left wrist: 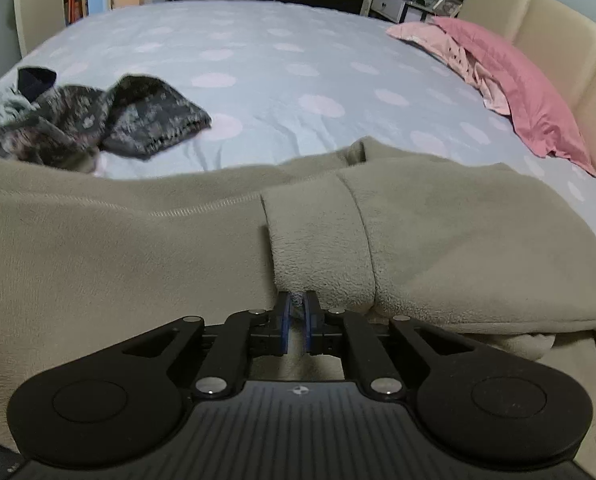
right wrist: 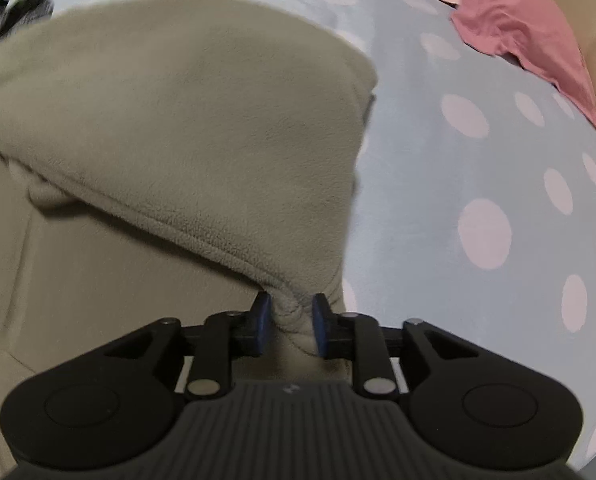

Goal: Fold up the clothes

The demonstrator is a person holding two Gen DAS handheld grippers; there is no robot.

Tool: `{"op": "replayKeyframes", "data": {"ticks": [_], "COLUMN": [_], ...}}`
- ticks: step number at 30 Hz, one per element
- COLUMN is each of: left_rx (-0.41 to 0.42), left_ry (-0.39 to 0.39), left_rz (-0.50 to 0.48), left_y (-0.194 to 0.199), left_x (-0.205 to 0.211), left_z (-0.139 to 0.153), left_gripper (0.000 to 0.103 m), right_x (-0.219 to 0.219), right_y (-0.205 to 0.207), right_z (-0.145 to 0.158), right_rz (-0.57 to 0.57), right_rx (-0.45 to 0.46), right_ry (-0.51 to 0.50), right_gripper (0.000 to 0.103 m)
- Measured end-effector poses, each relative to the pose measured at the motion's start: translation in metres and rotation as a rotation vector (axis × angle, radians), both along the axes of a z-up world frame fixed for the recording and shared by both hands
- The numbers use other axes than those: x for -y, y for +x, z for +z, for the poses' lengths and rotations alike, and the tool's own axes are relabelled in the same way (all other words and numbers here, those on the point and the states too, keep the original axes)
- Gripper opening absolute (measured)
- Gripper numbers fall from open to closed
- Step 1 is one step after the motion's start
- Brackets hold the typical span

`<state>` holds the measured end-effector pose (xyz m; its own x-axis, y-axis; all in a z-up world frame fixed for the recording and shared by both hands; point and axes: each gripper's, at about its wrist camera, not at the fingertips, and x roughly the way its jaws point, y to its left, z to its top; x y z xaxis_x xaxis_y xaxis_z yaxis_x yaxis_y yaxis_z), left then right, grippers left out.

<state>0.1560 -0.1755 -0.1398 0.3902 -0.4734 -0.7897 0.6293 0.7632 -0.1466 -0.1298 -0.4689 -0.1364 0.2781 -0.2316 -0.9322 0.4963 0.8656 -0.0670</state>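
A beige fleece garment [left wrist: 138, 248] lies spread across the near side of the bed. In the left wrist view my left gripper [left wrist: 297, 300] is shut on the edge of a folded band of this fleece [left wrist: 317, 232], with a sliver of fabric pinched between the blue pads. In the right wrist view my right gripper [right wrist: 289, 304] is shut on a bunched corner of the same garment [right wrist: 198, 120]. That corner is raised, and the cloth drapes away from it to the upper left. The garment's near part is hidden under both grippers.
The bed has a pale blue sheet with pink dots [left wrist: 278, 60]. A dark patterned garment [left wrist: 138, 120] lies crumpled at the left. A pink pillow [left wrist: 517, 80] and lighter pink cloth rest against the cream headboard [left wrist: 537, 12] at the right. A small cabinet [left wrist: 389, 6] stands beyond the bed.
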Motion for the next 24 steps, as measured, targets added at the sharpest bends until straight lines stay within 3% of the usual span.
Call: {"op": "replayKeyframes", "data": {"ticks": [3,9,13,15,19,24], "left_rx": [0.024,0.065,0.122,0.152,0.199,0.264], "left_ry": [0.001,0.018,0.057,0.080,0.127,0.123], "left_rz": [0.008,0.051,0.092,0.117,0.179,0.280], "left_y": [-0.005,-0.002,0.004,0.006,0.008,0.012], "left_x": [-0.004,-0.027,-0.062,-0.083,-0.128,-0.187], "left_z": [0.015,0.064,0.112,0.136,0.179,0.228], "left_gripper": [0.023,0.024,0.031,0.040,0.041,0.052], "right_x": [0.002,-0.021,-0.046,-0.055,-0.069,-0.085], "right_y": [-0.002,0.016,0.036,0.047,0.066,0.069], "right_z": [0.020,0.053,0.063,0.065,0.069,0.074], "right_rz": [-0.039,-0.017,0.047,0.087,0.161,0.206], "right_rx": [0.083,0.175,0.195,0.199,0.204,0.201], "right_ry": [0.032,-0.004,-0.024,-0.035,-0.057,-0.081], "right_gripper": [0.038,0.047,0.051,0.054,0.057,0.058]}}
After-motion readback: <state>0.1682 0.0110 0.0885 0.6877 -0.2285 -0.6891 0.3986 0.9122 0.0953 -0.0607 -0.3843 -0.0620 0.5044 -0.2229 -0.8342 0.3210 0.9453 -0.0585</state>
